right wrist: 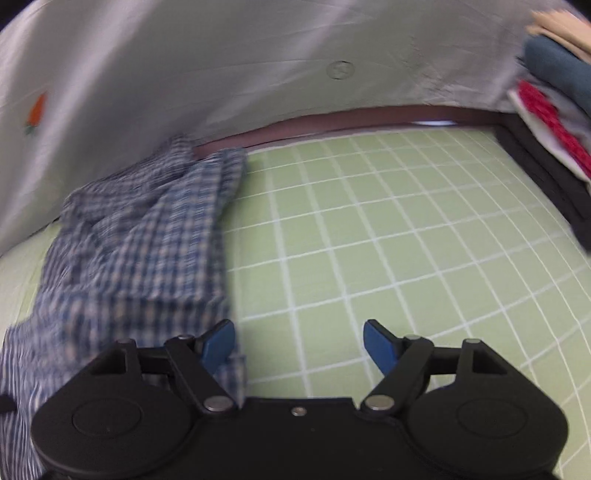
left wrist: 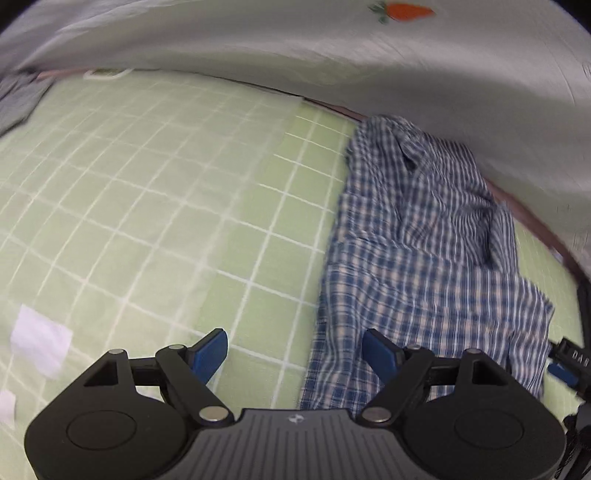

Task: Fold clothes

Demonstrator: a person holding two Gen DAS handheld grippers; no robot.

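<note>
One garment is lying before you: a blue-and-white checked shirt (left wrist: 417,254), rumpled on the green grid-patterned sheet (left wrist: 155,206) of the bed, its long axis running from close under your tools away toward the pale hanging cloth (left wrist: 258,40) at the far edge. What looks like its collar end is pointing away from you, nearly touching that cloth, though blur is making this hard to confirm. Your left tool (left wrist: 295,354) is hovering with its blue pads spread wide and gripping nothing, over the shirt's left border, the right pad above the fabric. Your right tool (right wrist: 299,345) is also gaping wide and empty, at the shirt's right border. An orange carrot motif (left wrist: 408,11) is showing on the cloth; no writing is readable. Open green sheet is stretching left of the shirt and right of it, up to a stack of folded clothes (right wrist: 554,99) at the far right.
</note>
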